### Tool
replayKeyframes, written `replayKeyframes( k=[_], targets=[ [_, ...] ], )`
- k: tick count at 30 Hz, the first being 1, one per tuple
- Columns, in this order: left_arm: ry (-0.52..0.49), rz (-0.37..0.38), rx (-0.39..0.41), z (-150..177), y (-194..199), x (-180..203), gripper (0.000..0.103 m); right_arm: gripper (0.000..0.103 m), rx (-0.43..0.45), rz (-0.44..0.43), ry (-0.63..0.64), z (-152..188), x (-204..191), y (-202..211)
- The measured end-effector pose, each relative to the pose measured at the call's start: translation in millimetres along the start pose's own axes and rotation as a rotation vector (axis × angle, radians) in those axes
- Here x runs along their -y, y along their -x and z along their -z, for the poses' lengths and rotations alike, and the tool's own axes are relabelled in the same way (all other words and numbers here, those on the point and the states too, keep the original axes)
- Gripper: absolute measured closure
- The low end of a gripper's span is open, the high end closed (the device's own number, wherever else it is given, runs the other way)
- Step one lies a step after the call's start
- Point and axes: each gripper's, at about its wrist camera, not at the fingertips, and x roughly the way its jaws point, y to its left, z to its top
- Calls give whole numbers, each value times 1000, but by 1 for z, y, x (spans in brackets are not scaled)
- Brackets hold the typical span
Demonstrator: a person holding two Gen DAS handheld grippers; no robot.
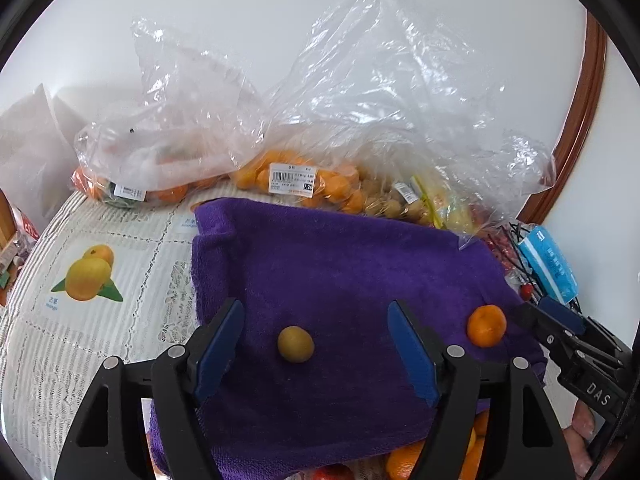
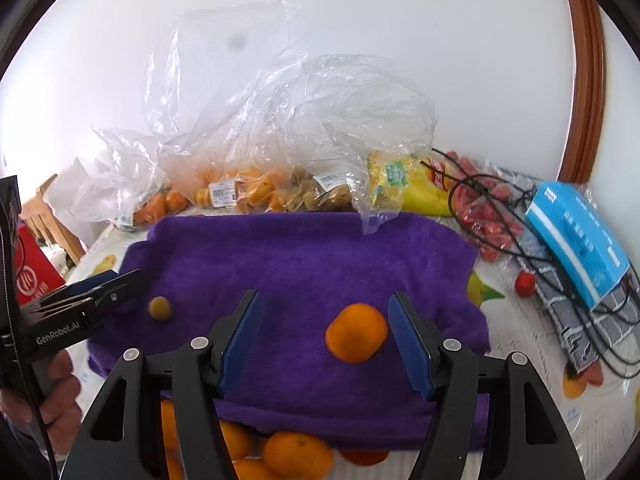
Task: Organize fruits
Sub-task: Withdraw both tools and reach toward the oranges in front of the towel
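Now your left gripper [image 1: 316,344] gapes wide around a smooth olive-yellow round fruit [image 1: 295,343] on the fuzzy purple towel [image 1: 340,256]; your right gripper [image 2: 326,340], equally wide, brackets a dimpled mandarin [image 2: 356,332]. Crinkled clear bags [image 1: 360,100] blur fruit behind.

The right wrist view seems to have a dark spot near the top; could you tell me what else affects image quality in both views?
Right wrist: grey smudge on the wall, soft orange. Left wrist: glare on the plastic bags; fisheye bends the door frame.

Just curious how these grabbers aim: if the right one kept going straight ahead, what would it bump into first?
Most likely the orange mandarin on the purple towel; it sits between the open right gripper fingers, though depth is hard to judge.
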Motion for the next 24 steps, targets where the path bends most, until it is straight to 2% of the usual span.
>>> replayKeyframes(
  k=[7, 10, 13, 19, 21, 24],
  targets=[
    [29, 8, -10, -5, 10, -1, 29, 37, 17, 20, 10, 11, -7, 30],
    [5, 60, -51, -3, 14, 1, 29, 37, -1, 17, -1, 18, -8, 40],
    [16, 37, -29, 3, 27, -2, 29, 37, -13, 33, 6, 28, -10, 49],
    [12, 13, -40, 18, 51, -12, 30, 38, -46, 26, 14, 51, -14, 58],
    [19, 3, -49, 24, 58, -19, 30, 46, -69, 28, 23, 60, -17, 56],
    [29, -15, -73, 34, 63, -28, 30, 50, -89, 27, 33, 69, -20, 50]
  ],
)
